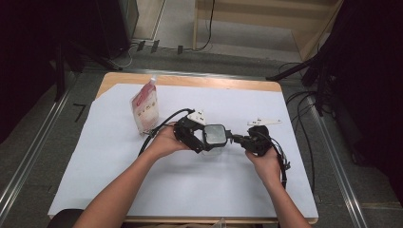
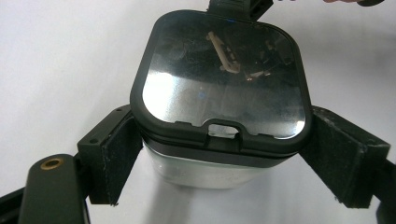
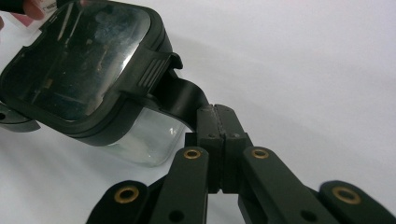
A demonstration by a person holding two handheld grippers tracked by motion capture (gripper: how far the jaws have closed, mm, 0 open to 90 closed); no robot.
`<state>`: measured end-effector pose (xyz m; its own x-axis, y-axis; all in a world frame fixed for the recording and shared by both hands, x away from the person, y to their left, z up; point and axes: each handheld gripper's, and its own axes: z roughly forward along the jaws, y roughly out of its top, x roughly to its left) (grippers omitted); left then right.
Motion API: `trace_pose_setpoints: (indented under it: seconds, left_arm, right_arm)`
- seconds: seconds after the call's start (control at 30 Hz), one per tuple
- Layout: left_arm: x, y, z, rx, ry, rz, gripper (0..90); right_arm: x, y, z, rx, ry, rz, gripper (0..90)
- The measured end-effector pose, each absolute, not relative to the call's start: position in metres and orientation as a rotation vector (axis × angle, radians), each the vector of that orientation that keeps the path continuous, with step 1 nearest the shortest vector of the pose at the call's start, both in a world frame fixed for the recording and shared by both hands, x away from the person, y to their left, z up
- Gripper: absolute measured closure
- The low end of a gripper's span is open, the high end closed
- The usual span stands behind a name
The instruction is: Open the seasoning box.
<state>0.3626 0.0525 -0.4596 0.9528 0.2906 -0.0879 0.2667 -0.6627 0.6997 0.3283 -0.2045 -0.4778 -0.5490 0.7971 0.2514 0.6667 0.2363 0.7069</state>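
High view looks down; both gripper views closely share the container (image 2: 219,93).

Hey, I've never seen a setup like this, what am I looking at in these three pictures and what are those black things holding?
A person sits at a table covered in white paper, with a hand-held tool in each hand. Each tool has two black jaws. One picture looks down from above; the other two come from cameras riding on the tools.

The left gripper clamps the clear sides of a small container with a dark lid, one pad on each side. The right gripper has its jaws shut on a black latch flap hanging from the lid's edge.

A red and white pouch stands behind the left hand.
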Motion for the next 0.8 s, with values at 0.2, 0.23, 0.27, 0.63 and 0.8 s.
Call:
trace_pose_setpoints:
  seconds: [0.2,0.23,0.27,0.63,0.8]
  left_arm:
    - [0.3629,0.0536,-0.4594,2.325,0.393,0.033,16.7]
    - [0.3629,0.0537,-0.4594,2.324,0.392,0.034,16.7]
    - [0.3635,0.0541,-0.4593,2.327,0.387,0.035,16.7]
    - [0.3624,0.0534,-0.4544,2.306,0.377,0.053,16.7]
    - [0.3628,0.0523,-0.4512,2.314,0.377,0.051,16.7]
  right_arm:
    - [0.3276,-0.2027,-0.4773,1.389,2.339,1.208,90.0]
    - [0.3276,-0.2026,-0.4772,1.389,2.339,1.207,90.0]
    - [0.3276,-0.2025,-0.4772,1.389,2.339,1.206,90.0]
    - [0.3269,-0.2011,-0.4761,1.376,2.336,1.208,90.0]
    - [0.3271,-0.2008,-0.4762,1.381,2.336,1.211,90.0]
